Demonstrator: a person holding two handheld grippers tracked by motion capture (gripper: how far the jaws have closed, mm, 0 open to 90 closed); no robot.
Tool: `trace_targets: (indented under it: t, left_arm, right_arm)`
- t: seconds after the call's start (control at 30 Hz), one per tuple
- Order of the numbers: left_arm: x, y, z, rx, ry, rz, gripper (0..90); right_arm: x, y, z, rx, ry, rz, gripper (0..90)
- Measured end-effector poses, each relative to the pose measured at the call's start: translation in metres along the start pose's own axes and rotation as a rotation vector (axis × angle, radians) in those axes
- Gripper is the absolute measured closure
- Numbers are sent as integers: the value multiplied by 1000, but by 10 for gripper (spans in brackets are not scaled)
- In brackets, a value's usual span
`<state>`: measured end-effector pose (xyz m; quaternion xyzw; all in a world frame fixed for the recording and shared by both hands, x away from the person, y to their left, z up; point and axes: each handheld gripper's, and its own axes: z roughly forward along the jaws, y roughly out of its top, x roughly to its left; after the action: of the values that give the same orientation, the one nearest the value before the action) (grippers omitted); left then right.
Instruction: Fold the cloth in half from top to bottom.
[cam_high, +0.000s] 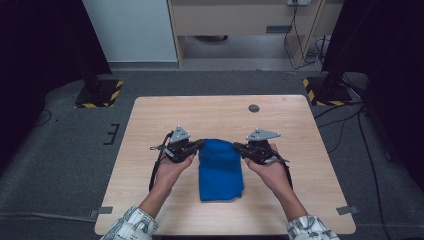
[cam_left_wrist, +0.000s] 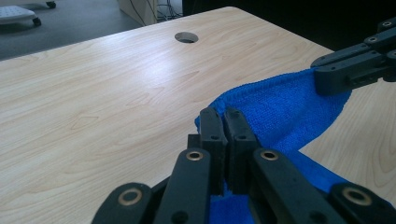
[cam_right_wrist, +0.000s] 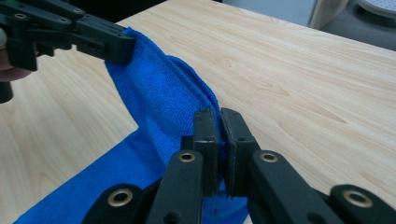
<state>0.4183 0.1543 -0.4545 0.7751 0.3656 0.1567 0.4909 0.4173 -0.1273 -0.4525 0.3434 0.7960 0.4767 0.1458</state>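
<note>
We hold a black two-jaw gripper in each hand over a light wooden table (cam_high: 150, 125), with a bright blue woven cloth (cam_high: 220, 167) stretched between them. Our left gripper (cam_high: 201, 144) has its jaws pressed together on the cloth's far left corner, and our right gripper (cam_high: 235, 146) is clamped the same way on the far right corner. In the left gripper view the closed jaws of the left gripper (cam_left_wrist: 226, 122) pinch a fold of the blue fabric (cam_left_wrist: 285, 112), and the other gripper (cam_left_wrist: 327, 77) grips the opposite corner farther off. The right gripper view shows the matching scene: the right gripper (cam_right_wrist: 219, 122) bites the cloth (cam_right_wrist: 159, 93) edge, which sags between the two tools. The cloth's far edge is lifted off the table, while its near part lies flat on the wood in the middle of the table, between our forearms. A small round hole (cam_high: 254, 108) sits in the tabletop beyond the cloth.
</note>
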Motion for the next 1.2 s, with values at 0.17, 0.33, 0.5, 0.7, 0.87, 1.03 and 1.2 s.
trace_targets:
  t: [0.17, 0.33, 0.5, 0.7, 0.87, 1.03, 1.2]
  left_arm:
    - [-4, -13, -1, 12, -19, -11, 872]
    - [-7, -16, -5, 1, -28, -17, 872]
    - [-13, -24, -8, 16, -45, -5, 871]
    - [-19, -30, -10, 22, -55, -3, 871]
    - [-23, -32, -14, 20, -62, 4, 870]
    - [-30, -46, -11, 60, -50, 12, 870]
    - [-32, -53, -11, 74, -48, 13, 869]
  right_arm:
    - [5, -10, -2, 10, 11, -3, 855]
    - [9, -16, -6, 0, 23, -7, 848]
    - [15, -30, -8, 15, 31, -17, 848]
    - [15, -36, -7, 28, 27, -20, 848]
    - [18, -34, -15, 20, 27, -42, 836]
    - [22, -44, -14, 45, 30, -53, 837]
    - [24, -53, -11, 63, 35, -56, 834]
